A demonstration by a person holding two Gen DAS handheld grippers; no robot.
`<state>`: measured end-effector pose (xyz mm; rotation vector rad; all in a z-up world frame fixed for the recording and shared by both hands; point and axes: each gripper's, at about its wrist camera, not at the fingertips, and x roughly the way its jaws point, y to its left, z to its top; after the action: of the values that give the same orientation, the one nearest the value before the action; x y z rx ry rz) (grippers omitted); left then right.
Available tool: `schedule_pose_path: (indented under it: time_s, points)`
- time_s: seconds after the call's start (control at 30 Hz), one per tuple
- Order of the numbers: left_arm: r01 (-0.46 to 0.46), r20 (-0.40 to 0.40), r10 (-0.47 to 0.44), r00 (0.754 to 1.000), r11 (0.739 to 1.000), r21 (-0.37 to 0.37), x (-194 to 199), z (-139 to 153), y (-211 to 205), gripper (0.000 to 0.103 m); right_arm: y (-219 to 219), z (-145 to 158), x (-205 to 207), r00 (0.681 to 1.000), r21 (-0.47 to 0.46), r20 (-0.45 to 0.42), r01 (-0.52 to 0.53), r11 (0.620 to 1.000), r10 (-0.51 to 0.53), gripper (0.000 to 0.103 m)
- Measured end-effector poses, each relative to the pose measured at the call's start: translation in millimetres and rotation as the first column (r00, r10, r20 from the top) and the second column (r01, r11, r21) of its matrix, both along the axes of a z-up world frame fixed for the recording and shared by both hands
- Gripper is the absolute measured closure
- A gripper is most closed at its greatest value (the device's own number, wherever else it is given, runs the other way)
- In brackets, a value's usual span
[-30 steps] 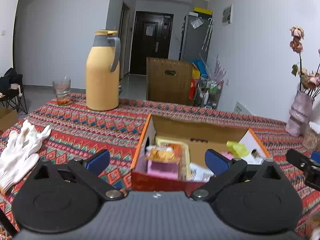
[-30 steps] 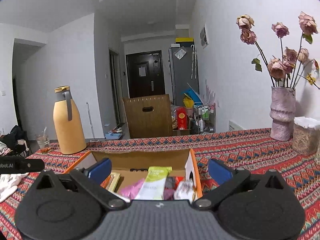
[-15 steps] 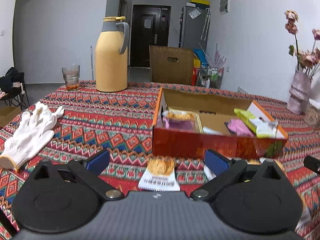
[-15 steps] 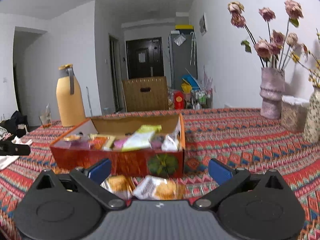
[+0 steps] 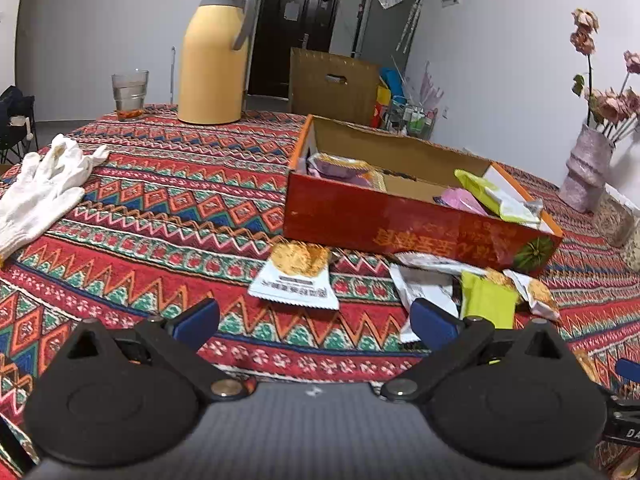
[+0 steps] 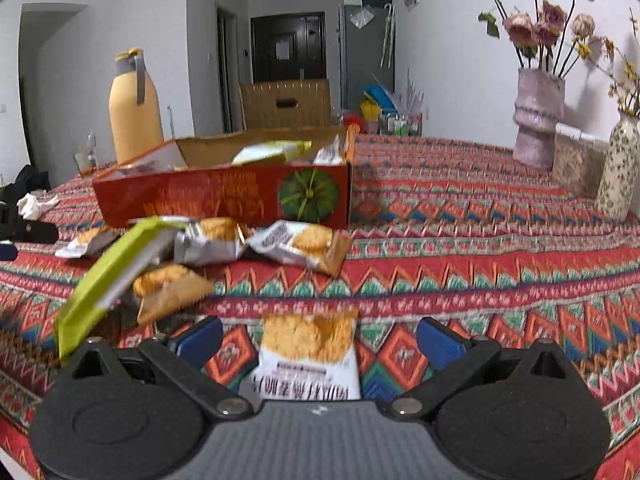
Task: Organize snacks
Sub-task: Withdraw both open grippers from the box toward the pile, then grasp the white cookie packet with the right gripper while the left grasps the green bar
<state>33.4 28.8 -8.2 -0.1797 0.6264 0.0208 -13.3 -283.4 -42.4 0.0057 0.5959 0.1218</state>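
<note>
Both claws have dropped from above the red snack box [image 6: 224,196] to its near side: your right claw [image 6: 318,340], wide open and empty, now straddles a cracker packet [image 6: 308,354]; your left claw [image 5: 314,320] gapes empty.

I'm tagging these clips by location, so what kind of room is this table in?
Most likely a home, a dining or living area. A patterned tablecloth covers the table, with a yellow thermos and a vase of dried flowers on it; a fridge and front door stand behind.
</note>
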Motion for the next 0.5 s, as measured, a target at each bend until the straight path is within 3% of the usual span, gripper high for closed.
schedule_pose_path:
  time_s: [0.07,0.13,0.27,0.37,0.43,0.5]
  points:
    - [0.01,-0.007,-0.01,1.0,1.0,0.003,-1.3,-2.5,-4.1,0.0,2.3,-4.3,0.1,1.0,-0.002,-0.013,-0.002,1.0,0.002,0.001]
    - [0.021,-0.01,-0.021,1.0,1.0,0.007,-3.3,-3.9,-7.9,0.0,4.9,-8.5,0.6,1.0,-0.008,-0.024,-0.012,1.0,0.011,0.011]
    - [0.034,-0.016,-0.034,0.999,0.999,0.013,-6.9,-4.6,-14.1,0.0,6.5,-11.7,-1.5,1.0,-0.027,-0.003,-0.002,1.0,0.001,0.016]
    - [0.046,-0.019,-0.046,0.999,0.999,0.02,-9.5,-4.0,-20.5,0.0,4.0,-10.5,-5.6,1.0,-0.022,0.017,-0.002,1.0,0.002,0.038]
    - [0.055,-0.02,-0.055,0.998,0.998,0.022,-10.9,-3.5,-24.8,0.0,2.4,-9.6,-8.9,0.999,-0.02,0.027,-0.022,1.0,0.022,0.058]
    - [0.072,-0.02,-0.071,0.997,0.997,0.027,-12.9,-2.8,-31.5,0.0,-1.4,-9.2,-12.0,0.999,0.003,0.038,-0.021,1.0,0.021,0.061]
